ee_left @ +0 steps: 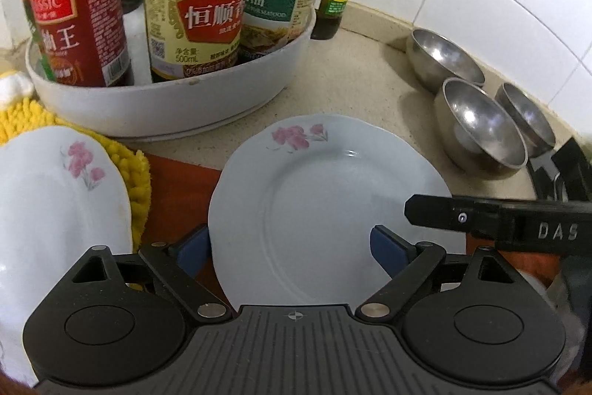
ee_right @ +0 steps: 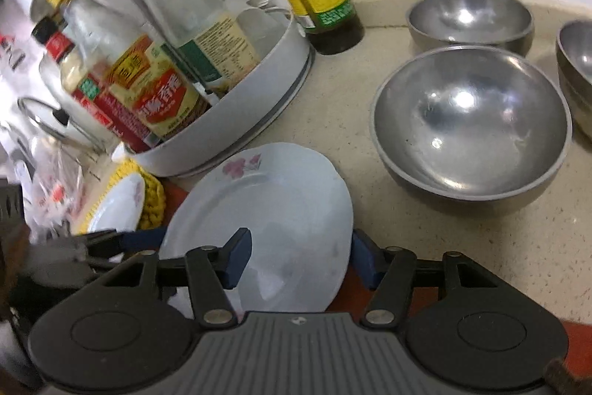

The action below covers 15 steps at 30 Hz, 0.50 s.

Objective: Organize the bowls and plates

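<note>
White plate (ee_left: 325,195), scalloped rim, pink flower print at far edge; lies near-centre, partly on a red mat, tilted slightly in the right wrist view (ee_right: 273,210). Second matching plate (ee_left: 55,195) at left, resting on a yellow cloth. Three steel bowls, upright and empty, at right: nearest bowl (ee_right: 470,124), far bowl (ee_right: 470,19), rightmost bowl (ee_right: 577,69), standing just beside one another.

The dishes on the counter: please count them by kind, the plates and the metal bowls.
Flowered white plates: 2 (centre plate, left plate)
Steel bowls: 3 (near bowl, back bowl, right bowl)
Total: 5
</note>
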Each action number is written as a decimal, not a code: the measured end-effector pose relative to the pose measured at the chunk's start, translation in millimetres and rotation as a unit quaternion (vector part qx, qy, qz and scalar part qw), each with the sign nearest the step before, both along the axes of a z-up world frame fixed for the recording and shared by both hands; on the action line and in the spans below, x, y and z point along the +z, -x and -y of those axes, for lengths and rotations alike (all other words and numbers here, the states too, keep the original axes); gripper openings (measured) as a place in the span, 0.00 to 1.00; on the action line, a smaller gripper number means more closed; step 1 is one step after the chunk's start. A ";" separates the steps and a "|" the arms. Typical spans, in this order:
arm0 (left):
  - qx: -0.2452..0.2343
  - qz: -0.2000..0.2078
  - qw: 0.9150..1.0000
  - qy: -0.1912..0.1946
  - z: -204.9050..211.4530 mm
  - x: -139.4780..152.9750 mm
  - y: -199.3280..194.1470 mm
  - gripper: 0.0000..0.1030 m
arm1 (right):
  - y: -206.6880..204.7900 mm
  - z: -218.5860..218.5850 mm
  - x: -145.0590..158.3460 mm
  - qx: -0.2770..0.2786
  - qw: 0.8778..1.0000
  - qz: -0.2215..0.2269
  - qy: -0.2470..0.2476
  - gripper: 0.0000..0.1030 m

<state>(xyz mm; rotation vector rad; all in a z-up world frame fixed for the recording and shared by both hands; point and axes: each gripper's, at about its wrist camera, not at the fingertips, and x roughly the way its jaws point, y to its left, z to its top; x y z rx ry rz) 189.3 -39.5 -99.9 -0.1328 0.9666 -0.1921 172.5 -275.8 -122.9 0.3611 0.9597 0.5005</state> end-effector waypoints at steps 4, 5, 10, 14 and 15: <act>-0.001 0.005 1.000 0.001 0.5 5.0 3.0 0.91 | 2.7 -0.2 3.1 -0.009 1.000 -0.001 0.000 0.52; -0.001 0.007 1.000 0.001 0.3 6.9 3.9 0.91 | 3.4 2.6 4.1 -0.011 1.000 -0.002 -0.004 0.52; 0.003 0.017 1.000 -0.003 1.1 14.3 6.1 0.90 | 3.3 1.7 8.2 -0.017 1.000 0.001 -0.004 0.52; 0.005 0.014 1.000 -0.011 2.6 14.9 6.0 0.88 | 4.5 2.1 10.1 -0.019 1.000 0.001 -0.007 0.52; 0.005 0.012 1.000 -0.011 3.4 14.2 6.2 0.88 | 4.5 1.4 10.8 -0.018 1.000 0.003 -0.005 0.52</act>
